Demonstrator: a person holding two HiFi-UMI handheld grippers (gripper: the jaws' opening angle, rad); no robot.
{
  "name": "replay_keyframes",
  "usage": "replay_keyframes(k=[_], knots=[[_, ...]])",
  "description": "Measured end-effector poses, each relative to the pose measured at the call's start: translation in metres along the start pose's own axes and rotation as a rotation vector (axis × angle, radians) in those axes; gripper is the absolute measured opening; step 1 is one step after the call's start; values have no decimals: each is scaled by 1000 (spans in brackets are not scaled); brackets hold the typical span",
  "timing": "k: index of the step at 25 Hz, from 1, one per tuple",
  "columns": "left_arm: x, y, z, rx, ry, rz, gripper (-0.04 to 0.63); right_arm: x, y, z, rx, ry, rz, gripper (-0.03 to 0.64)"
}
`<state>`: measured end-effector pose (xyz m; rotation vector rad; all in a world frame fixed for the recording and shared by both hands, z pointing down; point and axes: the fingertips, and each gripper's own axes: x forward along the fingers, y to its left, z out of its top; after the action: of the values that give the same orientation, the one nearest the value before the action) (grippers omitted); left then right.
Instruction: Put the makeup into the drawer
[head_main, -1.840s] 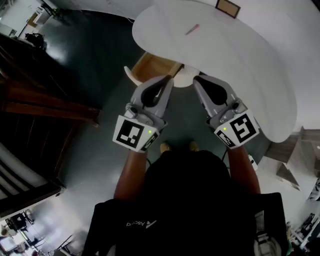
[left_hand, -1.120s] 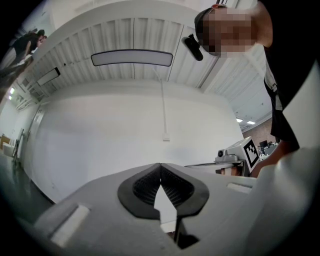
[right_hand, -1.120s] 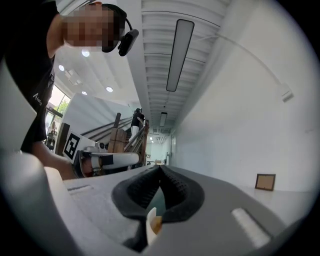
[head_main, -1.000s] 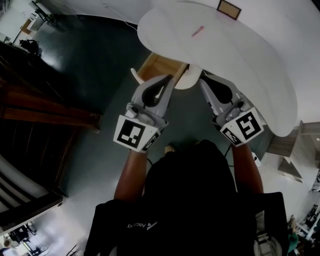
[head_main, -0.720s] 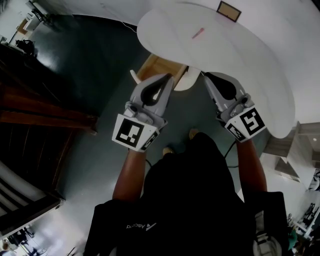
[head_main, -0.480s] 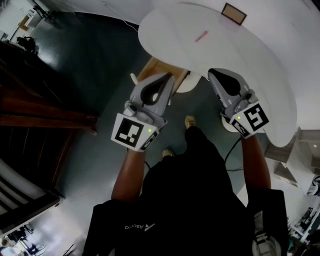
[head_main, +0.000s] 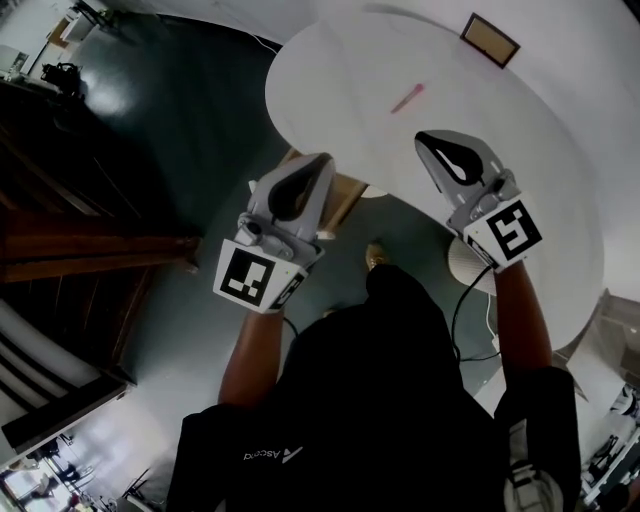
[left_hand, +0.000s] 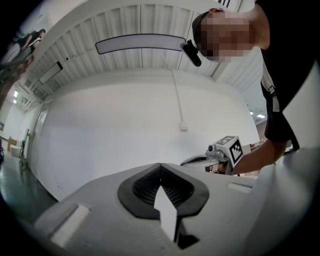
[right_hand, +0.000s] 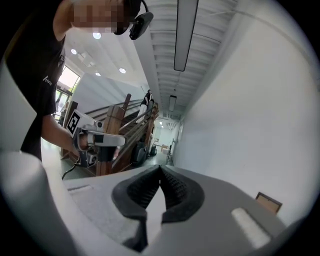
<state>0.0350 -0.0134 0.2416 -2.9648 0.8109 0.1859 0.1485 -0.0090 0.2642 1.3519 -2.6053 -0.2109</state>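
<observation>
— Where are our two grippers, starting nearest us?

— Both are at the near edge of the smooth white rounded table. Our left gripper hangs off that edge, above the open light wooden drawer that juts out from under it. Its black ribbed jaws are pressed together with nothing in them. Our right gripper has its tip just over the tabletop, inside the near edge. Its jaws are closed and empty as well.

— And the makeup?

— The slim pink makeup stick lies flat on the tabletop, further in from the near edge and clear of both grippers. It is not in the drawer yet. The left gripper covers most of the drawer, so we cannot say what else it holds.

— Which hand do we send?

— The right one, we judge. The makeup stick lies just beyond its tip, a little toward the left gripper's side. The left gripper is further off, with the table's edge between it and the stick.

— How does the stick lie?

— Its long axis runs slantwise across the table, from the near edge toward the far rim, where a small brown framed panel rests. The right gripper points roughly the same way. So we expect to open those jaws first, then close them across the stick's narrow width.

— Any worry?

— Something that thin on a smooth top may skid if one jaw touches it first.
</observation>
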Motion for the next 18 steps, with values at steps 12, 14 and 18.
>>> replay_keyframes(k=[12, 14, 18], knots=[[107, 44, -35, 19, 85, 83, 11, 55, -110, -100, -186, 244, 286, 3], [118, 50, -40, 18, 94, 93, 11, 64, -118, -115, -213, 281, 335, 3], [129, 60, -50, 17, 107, 106, 11, 82, -128, -155, -260, 380, 418, 3]])
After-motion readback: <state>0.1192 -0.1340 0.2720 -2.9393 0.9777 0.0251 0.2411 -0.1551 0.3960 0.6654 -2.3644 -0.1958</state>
